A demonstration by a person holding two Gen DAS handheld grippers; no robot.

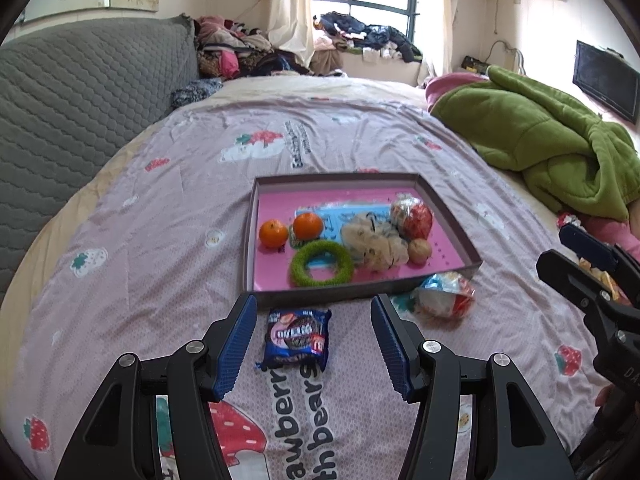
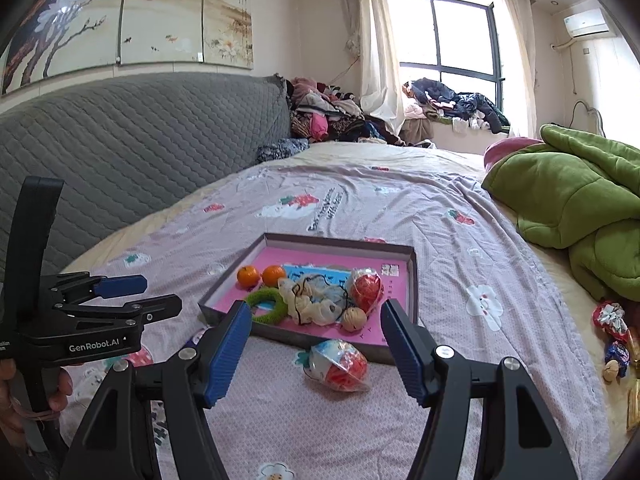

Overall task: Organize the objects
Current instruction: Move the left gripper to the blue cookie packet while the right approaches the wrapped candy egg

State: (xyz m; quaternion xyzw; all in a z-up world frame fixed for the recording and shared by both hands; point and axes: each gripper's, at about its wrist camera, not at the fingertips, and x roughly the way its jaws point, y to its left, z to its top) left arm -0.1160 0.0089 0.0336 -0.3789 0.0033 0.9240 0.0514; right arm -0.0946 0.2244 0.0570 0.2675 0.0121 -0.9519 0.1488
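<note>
the left gripper (image 1: pixel 314 344) hovers over the bed (image 1: pixel 120 280) with its jaws wide and nothing between the pads; a dark blue snack packet (image 1: pixel 298 338) lies flat on the pink strawberry sheet just below the gap, near the front wall of the shallow box (image 1: pixel 256 240). the right gripper (image 2: pixel 316 344) also has its jaws wide and empty, pointing at a clear-wrapped red and white bundle (image 2: pixel 338 364) that rests on the sheet just outside the box's near edge.

inside the box, on its pink floor, sit two oranges (image 1: pixel 290 230) at the left, a green fuzzy ring (image 1: pixel 322 266) near the front, a cream scrunchie (image 1: pixel 376 246) in the middle, a walnut (image 1: pixel 419 252) to its right, and another wrapped red bundle (image 1: pixel 412 216) toward the far right corner.

a green quilt (image 1: pixel 540 136) is heaped on the bed's far right side. more small wrapped items (image 2: pixel 616 344) lie on the sheet at the right edge of the right wrist view.
</note>
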